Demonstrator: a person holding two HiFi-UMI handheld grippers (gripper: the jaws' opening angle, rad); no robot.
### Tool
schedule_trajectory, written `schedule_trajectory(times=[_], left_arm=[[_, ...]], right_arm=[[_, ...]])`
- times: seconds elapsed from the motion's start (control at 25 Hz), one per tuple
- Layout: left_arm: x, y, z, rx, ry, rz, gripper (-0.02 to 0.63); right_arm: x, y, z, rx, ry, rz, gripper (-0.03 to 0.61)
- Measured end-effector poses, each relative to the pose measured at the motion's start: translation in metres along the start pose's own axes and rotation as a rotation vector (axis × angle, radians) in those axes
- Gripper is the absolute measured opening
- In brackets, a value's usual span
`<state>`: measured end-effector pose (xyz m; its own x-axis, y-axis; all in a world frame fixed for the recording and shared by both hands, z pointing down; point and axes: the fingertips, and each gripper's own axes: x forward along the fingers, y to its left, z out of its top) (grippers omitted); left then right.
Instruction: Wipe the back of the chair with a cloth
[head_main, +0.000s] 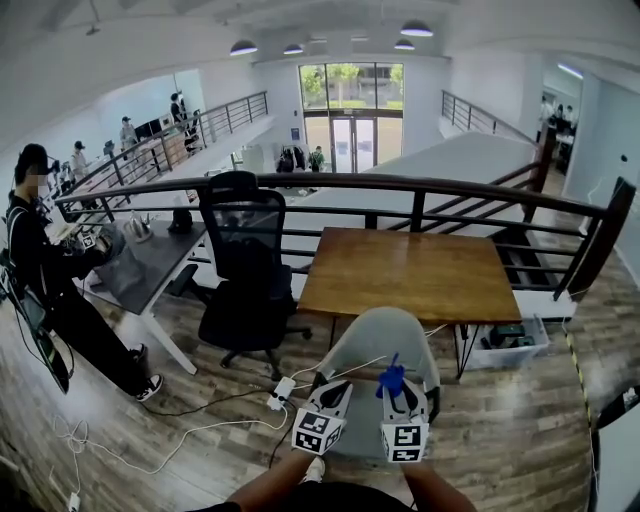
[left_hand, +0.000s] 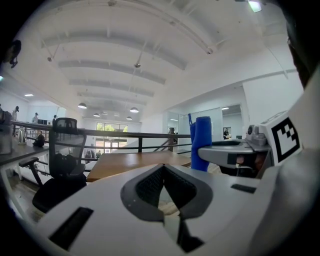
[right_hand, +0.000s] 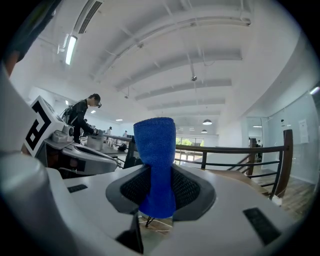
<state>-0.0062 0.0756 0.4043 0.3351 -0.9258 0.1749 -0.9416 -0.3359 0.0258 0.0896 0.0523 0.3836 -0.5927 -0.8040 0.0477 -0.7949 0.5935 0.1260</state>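
Observation:
A grey chair (head_main: 385, 340) stands tucked at the near edge of a wooden table (head_main: 410, 270), its back turned to me. Both grippers hang just in front of that back. My right gripper (head_main: 400, 392) is shut on a blue cloth (head_main: 391, 378). In the right gripper view the cloth (right_hand: 157, 165) stands upright, pinched between the jaws of the right gripper (right_hand: 159, 180). My left gripper (head_main: 330, 392) is beside it on the left. Its jaws meet at the tips with nothing between them, as the left gripper (left_hand: 163, 172) shows in its own view. The cloth (left_hand: 202, 142) also shows there at the right.
A black office chair (head_main: 245, 270) stands left of the table. A person (head_main: 40, 260) stands at a grey desk (head_main: 150, 265) at far left. A dark railing (head_main: 400, 185) runs behind. A power strip (head_main: 280, 392) with cables lies on the floor; a plastic bin (head_main: 505, 345) sits at right.

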Motion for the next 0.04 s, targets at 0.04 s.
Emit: schedule_trajectory(times=[0.04], left_arm=[[-0.0005, -0.0001, -0.0010, -0.001, 0.000, 0.002, 0.003]], right_arm=[[-0.0014, -0.0006, -0.0023, 0.000, 0.004, -0.001, 0.120]])
